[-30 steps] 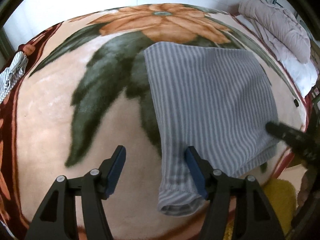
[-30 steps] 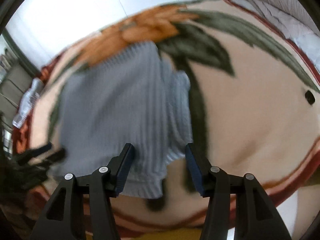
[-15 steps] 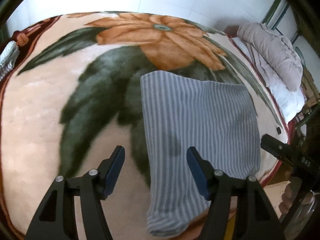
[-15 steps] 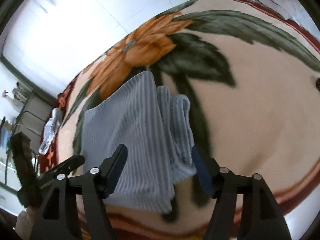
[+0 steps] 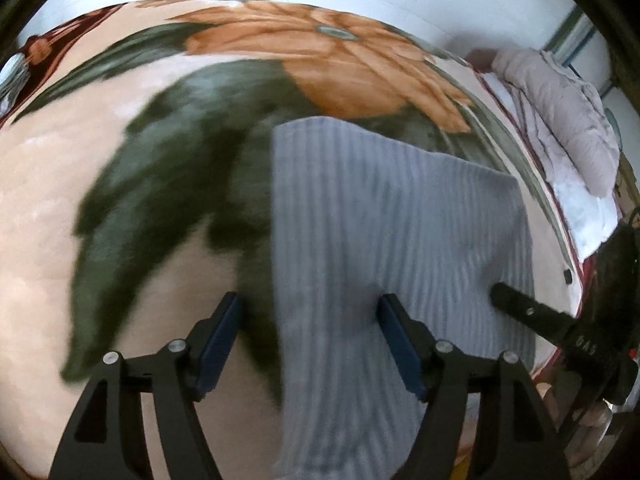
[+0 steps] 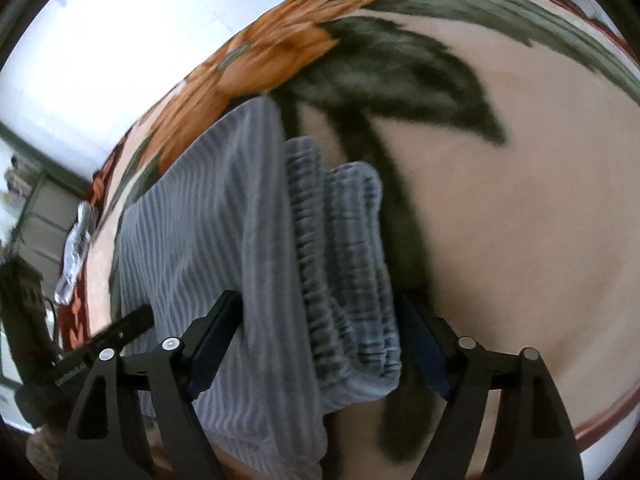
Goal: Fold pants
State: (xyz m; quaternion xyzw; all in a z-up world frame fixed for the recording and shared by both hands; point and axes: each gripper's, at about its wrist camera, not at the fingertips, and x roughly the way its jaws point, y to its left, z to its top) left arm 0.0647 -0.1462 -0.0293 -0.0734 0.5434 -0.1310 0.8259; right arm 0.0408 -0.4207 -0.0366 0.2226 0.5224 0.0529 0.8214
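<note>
Grey striped pants (image 5: 392, 240) lie folded flat on a peach blanket (image 5: 80, 200) printed with an orange flower and green leaves. My left gripper (image 5: 312, 340) hovers over the pants' near left edge; its jaws are opening, the cloth lies between them and the pads do not press it. In the right wrist view the pants (image 6: 208, 220) show their gathered elastic waistband (image 6: 340, 264) on the right side. My right gripper (image 6: 320, 340) straddles that waistband end, jaws opening, nothing pinched. Each gripper shows in the other's view: the right gripper (image 5: 528, 316), the left gripper (image 6: 112, 332).
A pale pink quilt (image 5: 560, 120) is bundled on white bedding at the far right. A small striped cloth (image 6: 76, 256) lies at the blanket's left border. A small black object (image 5: 567, 277) sits near the right edge. A white wall stands behind the bed.
Both grippers have come down closer over the pants, which now fill more of each view. The right jaws have spread wider. The pants have not moved.
</note>
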